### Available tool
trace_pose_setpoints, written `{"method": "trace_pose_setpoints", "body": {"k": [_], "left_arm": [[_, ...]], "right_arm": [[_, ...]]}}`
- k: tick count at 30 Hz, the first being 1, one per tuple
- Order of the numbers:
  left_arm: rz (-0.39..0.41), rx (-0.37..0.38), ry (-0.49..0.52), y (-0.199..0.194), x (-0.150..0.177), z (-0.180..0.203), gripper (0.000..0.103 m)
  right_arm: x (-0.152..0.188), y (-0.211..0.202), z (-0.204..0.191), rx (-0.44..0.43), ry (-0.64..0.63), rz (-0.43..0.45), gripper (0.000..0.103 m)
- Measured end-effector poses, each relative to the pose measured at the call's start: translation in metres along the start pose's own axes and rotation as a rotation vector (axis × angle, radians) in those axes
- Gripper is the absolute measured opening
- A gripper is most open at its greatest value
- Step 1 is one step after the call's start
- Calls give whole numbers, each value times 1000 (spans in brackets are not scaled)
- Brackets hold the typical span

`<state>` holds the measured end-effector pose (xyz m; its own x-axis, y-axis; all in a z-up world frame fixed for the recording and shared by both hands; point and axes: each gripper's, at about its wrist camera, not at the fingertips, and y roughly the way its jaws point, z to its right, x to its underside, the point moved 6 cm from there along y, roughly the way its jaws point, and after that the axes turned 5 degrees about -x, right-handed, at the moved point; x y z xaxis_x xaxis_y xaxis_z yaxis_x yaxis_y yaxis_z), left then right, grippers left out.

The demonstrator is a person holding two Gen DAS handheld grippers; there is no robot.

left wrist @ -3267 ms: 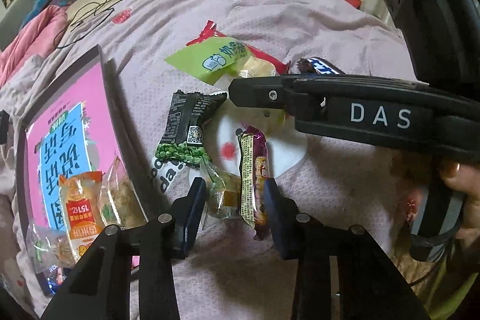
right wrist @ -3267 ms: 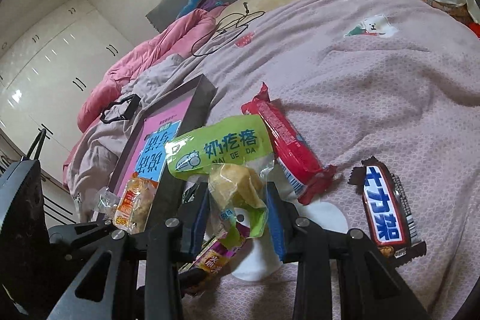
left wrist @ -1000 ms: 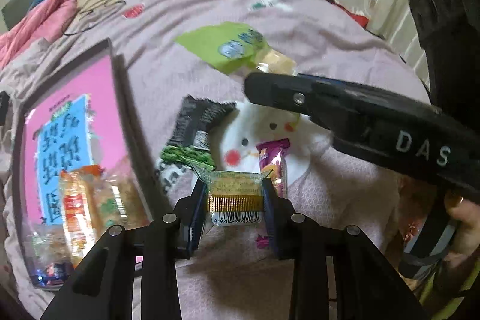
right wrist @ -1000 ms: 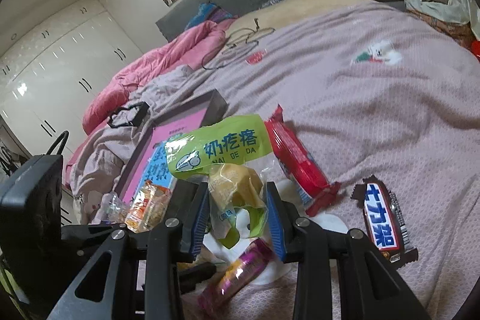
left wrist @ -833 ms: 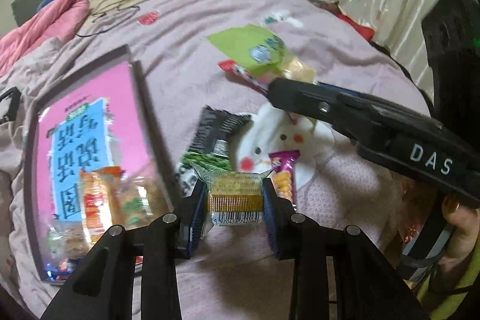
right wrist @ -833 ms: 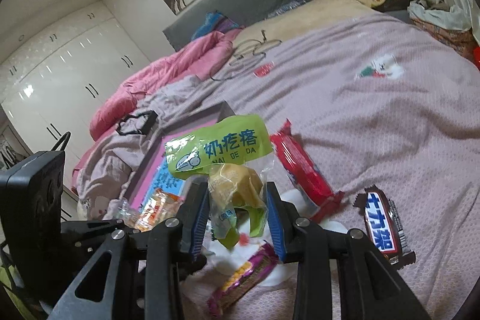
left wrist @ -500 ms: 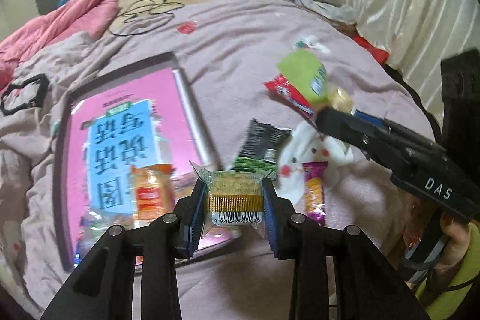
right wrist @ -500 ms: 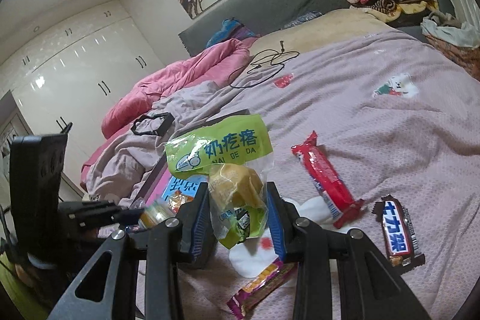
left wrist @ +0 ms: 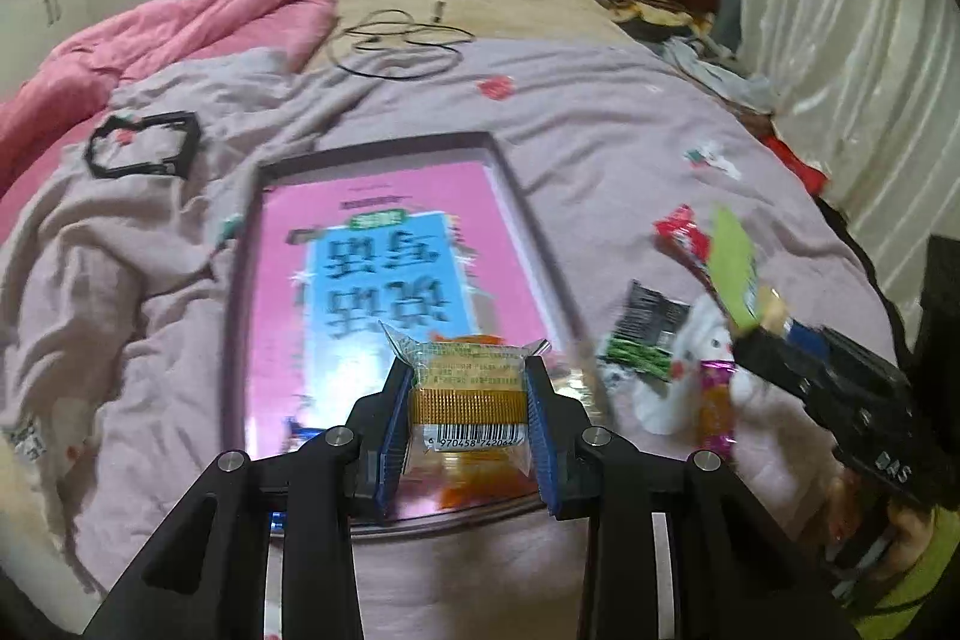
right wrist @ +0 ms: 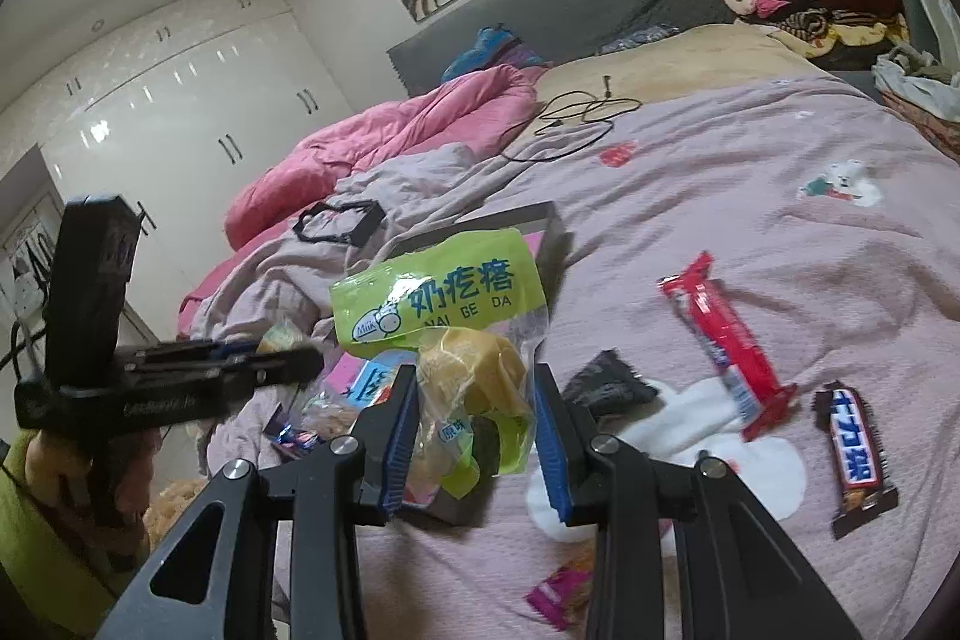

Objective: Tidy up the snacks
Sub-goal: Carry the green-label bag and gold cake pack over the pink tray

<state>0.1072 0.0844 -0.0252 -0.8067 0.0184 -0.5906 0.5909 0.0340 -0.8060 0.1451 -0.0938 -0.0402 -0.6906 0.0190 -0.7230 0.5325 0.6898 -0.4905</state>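
Observation:
My left gripper (left wrist: 469,403) is shut on a small clear-wrapped cake with a barcode (left wrist: 468,403), held above the near end of the pink-lined box (left wrist: 384,244). A few snack packets lie in the box's near end, mostly hidden behind the cake. In the right wrist view my right gripper (right wrist: 474,418) is shut on a green milk-knot bag (right wrist: 444,307) holding yellow lumps, raised over the bed by the box's corner (right wrist: 549,232). The left gripper (right wrist: 282,361) shows at the left of that view, and the right gripper (left wrist: 774,334) at the right of the left wrist view.
On the lilac bedspread (right wrist: 780,220) lie a red bar (right wrist: 729,343), a dark chocolate bar (right wrist: 855,457), a black-green pea packet (left wrist: 648,328) and a purple packet (left wrist: 714,409). A black cable (left wrist: 396,46), a black frame (left wrist: 144,151) and a pink duvet (right wrist: 384,142) lie further back.
Both grippers have risen and swung left with their packets. The left one now hangs over the pink box instead of the white patch on the bedspread. The right one has lifted the green bag higher.

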Motion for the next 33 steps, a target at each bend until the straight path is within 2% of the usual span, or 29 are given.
{"method": "trace_pose_setpoints", "body": {"k": [11, 20, 33], "left_arm": [[7, -46, -89, -4, 8, -52, 36], [0, -98, -148, -1, 16, -90, 36], [-28, -75, -180, 18, 32, -99, 36]], "right_arm": [[18, 26, -39, -25, -67, -68, 36], [27, 37, -53, -17, -83, -92, 36], [35, 53, -61, 18, -100, -120, 36]]}}
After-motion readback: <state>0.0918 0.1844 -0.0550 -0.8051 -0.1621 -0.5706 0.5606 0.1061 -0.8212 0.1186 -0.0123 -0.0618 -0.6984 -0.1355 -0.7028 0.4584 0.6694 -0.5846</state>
